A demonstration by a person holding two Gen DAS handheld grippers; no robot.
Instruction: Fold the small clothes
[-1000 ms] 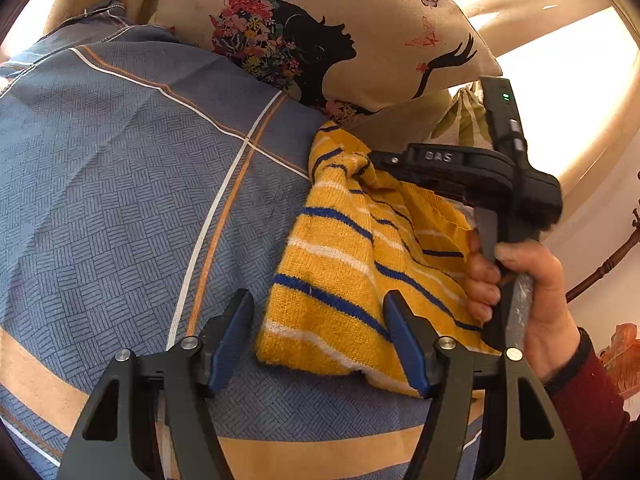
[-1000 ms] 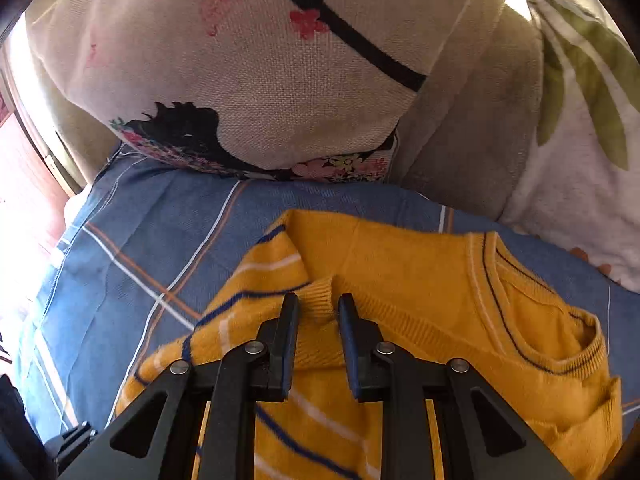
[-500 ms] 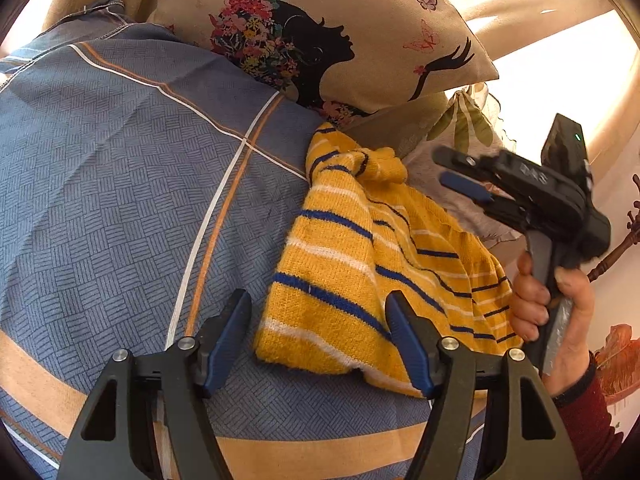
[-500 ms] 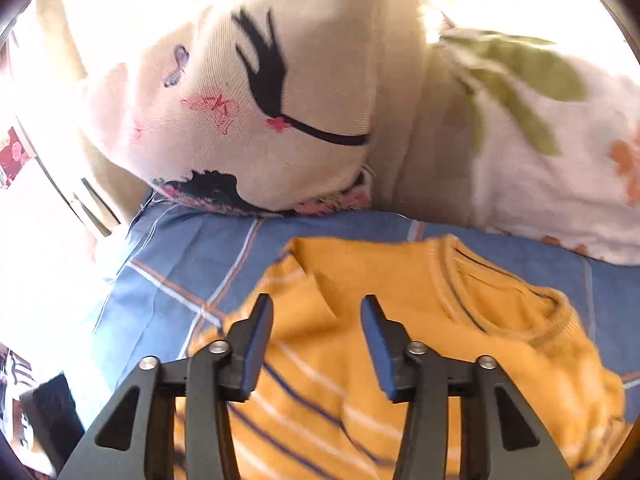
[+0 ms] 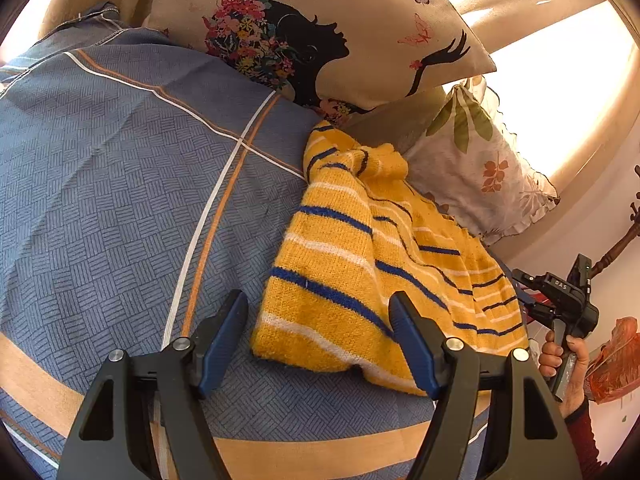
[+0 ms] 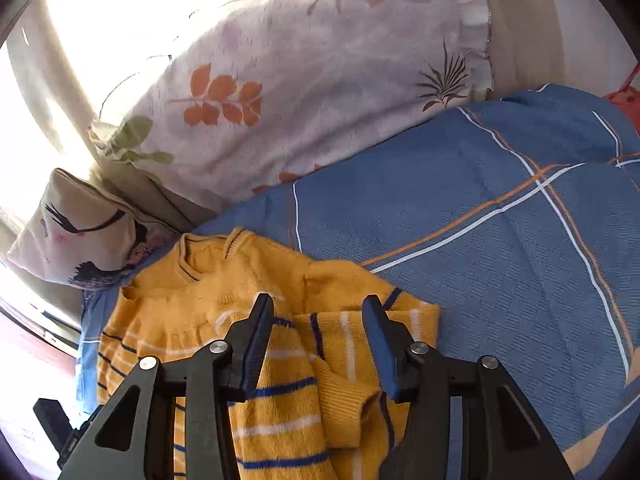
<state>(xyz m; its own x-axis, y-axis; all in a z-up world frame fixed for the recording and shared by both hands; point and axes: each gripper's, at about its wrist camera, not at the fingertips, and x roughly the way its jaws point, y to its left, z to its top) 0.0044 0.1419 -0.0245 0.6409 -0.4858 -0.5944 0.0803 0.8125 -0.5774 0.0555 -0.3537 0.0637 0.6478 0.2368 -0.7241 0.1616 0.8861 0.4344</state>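
Observation:
A small yellow sweater (image 5: 360, 248) with blue and white stripes lies on the blue bedsheet (image 5: 120, 184), its sleeves folded in over the body. My left gripper (image 5: 320, 332) is open and empty, its fingers either side of the sweater's near hem. My right gripper (image 6: 318, 340) is open and empty just above the folded sleeve (image 6: 360, 344); the sweater's collar (image 6: 208, 252) lies beyond it. In the left wrist view the right gripper (image 5: 532, 296) is at the far right edge, held in a hand, off the sweater.
A cream pillow with a woman's silhouette print (image 5: 320, 32) and a white leaf-print pillow (image 6: 300, 92) lean at the head of the bed, close to the sweater's collar end. Bare blue sheet (image 6: 500, 260) extends to the right of the sweater.
My right gripper let go of the sleeve, opened, and drew back to the sweater's right side. My left gripper stayed open at the hem.

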